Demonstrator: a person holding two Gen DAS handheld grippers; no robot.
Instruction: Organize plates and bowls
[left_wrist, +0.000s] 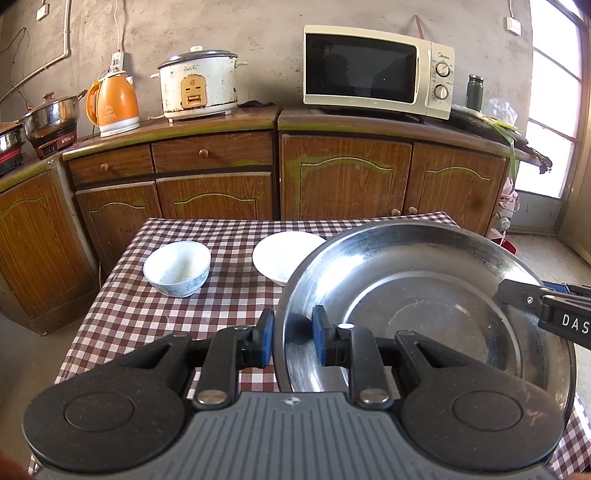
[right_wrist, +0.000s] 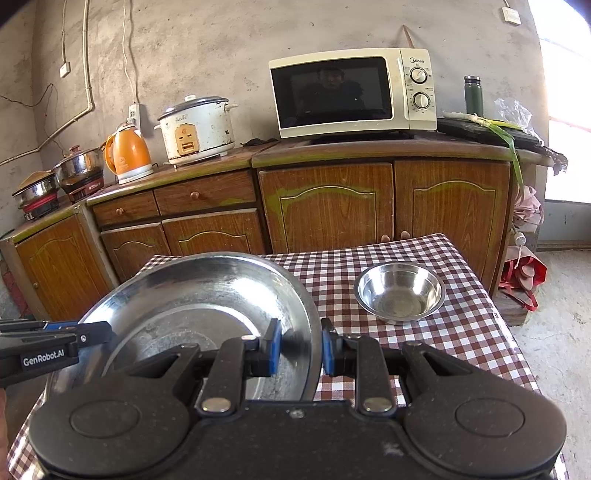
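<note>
Big steel plate (left_wrist: 424, 295) up off the checked table (left_wrist: 147, 314), carried at the near edge, tipped a little toward the left side of the scene. Pinched on its left rim by the left gripper (left_wrist: 293, 338), blue pads either side of the thin lip, clenched on the metal. Same story on the right rim: right gripper (right_wrist: 300, 349) clamped across the edge, one pad inside the dish, one outside. Wide, shallow, rigid – no flex to be expected, likely light for its size, but polished and slick, so a rim pinch could slide if tilted further. Best held just as here, at two opposite points of the lip; one-sided hold would probably let it swing. Not fragile in itself, though loud and hard on crockery if dropped.

Farther out on the cloth, left of centre: white plate (left_wrist: 284, 254), partly hidden behind the steel rim, and just left of it a white bowl (left_wrist: 177, 267) with a faint blue pattern – both breakable, worth a gentle set-down. Over on the right, well apart, a small steel bowl (right_wrist: 400, 291), sitting upright, empty. Beyond the table, wooden cabinets (left_wrist: 343, 177) along the far wall
</note>
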